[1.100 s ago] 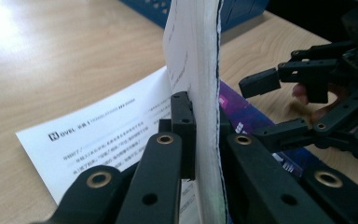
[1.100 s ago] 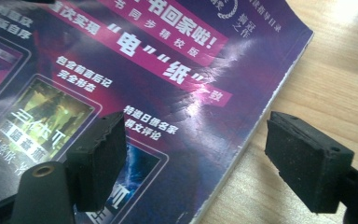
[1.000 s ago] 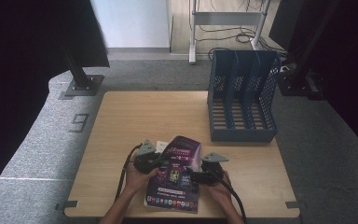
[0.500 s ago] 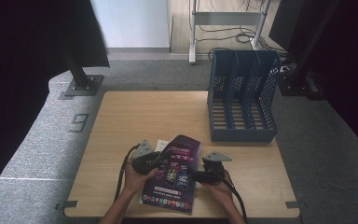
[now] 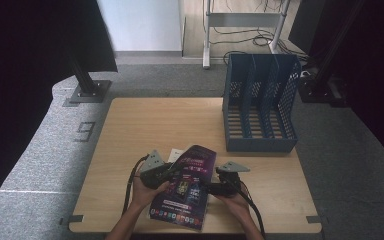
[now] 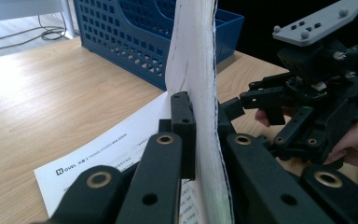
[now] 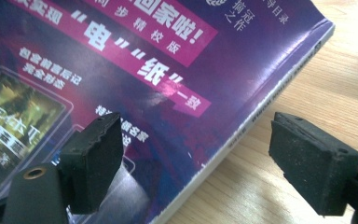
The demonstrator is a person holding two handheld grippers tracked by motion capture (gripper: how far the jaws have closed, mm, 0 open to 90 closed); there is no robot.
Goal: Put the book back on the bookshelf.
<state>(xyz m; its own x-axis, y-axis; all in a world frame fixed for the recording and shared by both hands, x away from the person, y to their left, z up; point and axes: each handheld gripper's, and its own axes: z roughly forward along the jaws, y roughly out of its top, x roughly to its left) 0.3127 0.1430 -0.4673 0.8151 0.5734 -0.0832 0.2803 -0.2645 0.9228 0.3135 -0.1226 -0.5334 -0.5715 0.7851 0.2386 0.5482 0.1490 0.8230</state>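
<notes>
The pale wooden counter [image 5: 145, 130] carries a blue perforated plastic file rack [image 5: 260, 107] with upright slots near its far right corner. At the middle of the near edge lies the purple glossy-covered paperback book [image 5: 185, 192], its far end tilted up off the counter over a white printed paper sheet [image 6: 102, 158]. The book looks moderately thick and fairly light, but soft: with a paper cover and a block of loose pages it will likely sag and fan if pinched at one corner, and the shiny cover may slip between hard pads. The glued spine looks the stiffest place to hold, with a second hold on the open page edge. The left gripper [image 6: 200, 126] is clamped across the page edge, jaws pressed on both covers. The right gripper [image 7: 214, 158] stands spread wide, its jaws straddling the spine edge without touching it.
</notes>
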